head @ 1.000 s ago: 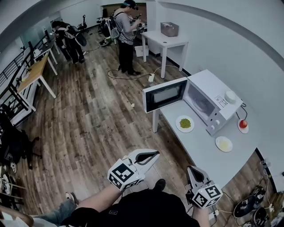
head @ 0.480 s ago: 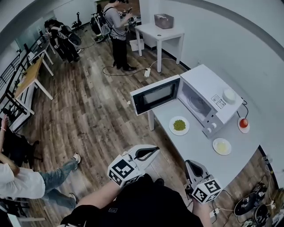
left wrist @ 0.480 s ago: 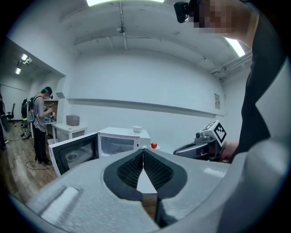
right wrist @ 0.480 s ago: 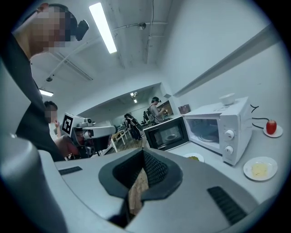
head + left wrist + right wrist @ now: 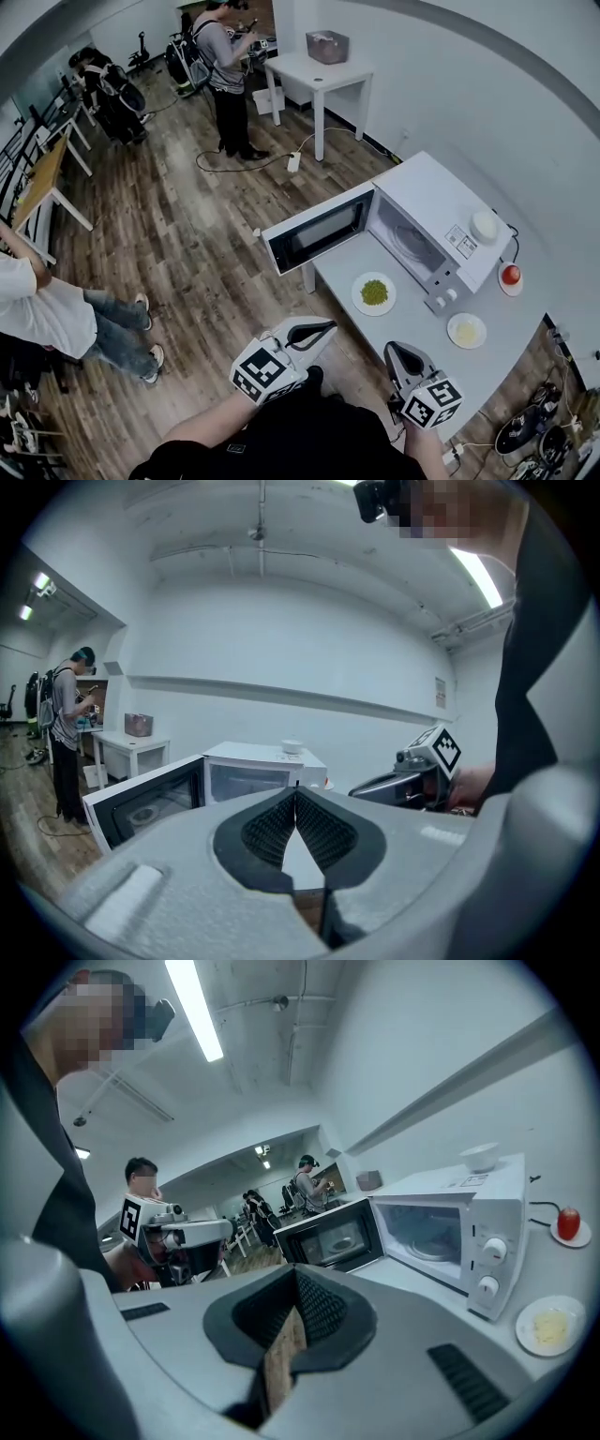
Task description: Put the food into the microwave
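Approach step, I judge: left gripper (image 5: 317,330) and right gripper (image 5: 397,351) hang short of the counter (image 5: 422,333), jaws closed on nothing; the plate of green food (image 5: 374,292) sits before the open microwave (image 5: 441,202); next, jaws must part for its rim.

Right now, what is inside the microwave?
Inside the open microwave only the round turntable shows, with no food on it. The microwave's own wall hides part of the inside.

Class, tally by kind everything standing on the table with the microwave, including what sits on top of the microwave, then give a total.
Microwave: 1
Plates: 3
Bowl: 1
Total: 5
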Demonstrator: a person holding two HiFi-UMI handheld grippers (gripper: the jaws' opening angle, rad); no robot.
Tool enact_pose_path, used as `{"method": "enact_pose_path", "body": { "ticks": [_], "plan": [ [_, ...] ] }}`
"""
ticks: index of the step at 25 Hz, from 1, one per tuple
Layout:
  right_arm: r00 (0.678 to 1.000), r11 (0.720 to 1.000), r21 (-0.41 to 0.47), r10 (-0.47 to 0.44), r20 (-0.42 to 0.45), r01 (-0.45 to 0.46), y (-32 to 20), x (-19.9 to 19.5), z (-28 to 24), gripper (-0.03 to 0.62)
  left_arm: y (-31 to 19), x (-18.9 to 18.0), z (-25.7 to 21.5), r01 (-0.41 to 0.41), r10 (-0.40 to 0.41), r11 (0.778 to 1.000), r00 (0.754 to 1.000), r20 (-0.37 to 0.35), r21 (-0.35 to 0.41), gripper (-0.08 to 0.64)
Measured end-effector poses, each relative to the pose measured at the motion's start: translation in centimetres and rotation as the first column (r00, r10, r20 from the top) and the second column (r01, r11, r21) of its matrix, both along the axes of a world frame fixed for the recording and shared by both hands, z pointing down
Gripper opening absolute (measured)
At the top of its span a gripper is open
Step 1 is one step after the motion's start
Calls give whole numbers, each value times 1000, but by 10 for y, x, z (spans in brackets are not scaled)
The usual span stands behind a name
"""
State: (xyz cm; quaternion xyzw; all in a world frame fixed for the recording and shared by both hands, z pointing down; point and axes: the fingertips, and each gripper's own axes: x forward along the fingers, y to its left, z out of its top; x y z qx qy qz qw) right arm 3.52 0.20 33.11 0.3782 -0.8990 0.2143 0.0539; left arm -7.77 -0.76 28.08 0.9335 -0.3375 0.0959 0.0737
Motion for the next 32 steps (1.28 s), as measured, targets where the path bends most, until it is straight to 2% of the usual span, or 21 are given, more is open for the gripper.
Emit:
{"method": "enact_pose_path", "body": {
  "ticks": [4, 8, 14, 22, 25, 28, 32],
  "plan": [
    [999, 1000, -6, -7, -35, 7, -27, -22, 4, 9, -21, -3, 12, -49, 49, 999, 999, 10, -8, 9],
    [999, 1000, -14, 12, -41, -13, -47, -31, 10, 9, -47, -10, 20, -64, 64, 998, 998, 23, -16, 9],
    [999, 997, -74, 27, -47, -30, -69, -19, 31, 9, -79, -9, 30, -53, 53, 999, 995, 87, -8, 9],
    [994, 996, -77, 33, -101, -40, -109, 4, 58, 10, -124, 11, 55, -80, 72, 996, 983, 169, 41, 9],
    [994, 995, -88, 27, -109, -36, -111, 7, 68, 9, -131, 14, 74, -80, 74, 997, 975, 207, 22, 9],
    [993, 997, -78, 12, -117, -21, -125, 15, 81, 9, -145, 22, 96, -79, 67, 996, 966, 250, 36, 9],
    [992, 995, -95, 21, -128, -33, -136, 26, 111, 10, -147, 36, 128, -110, 88, 993, 940, 329, 50, 9]
  ]
}}
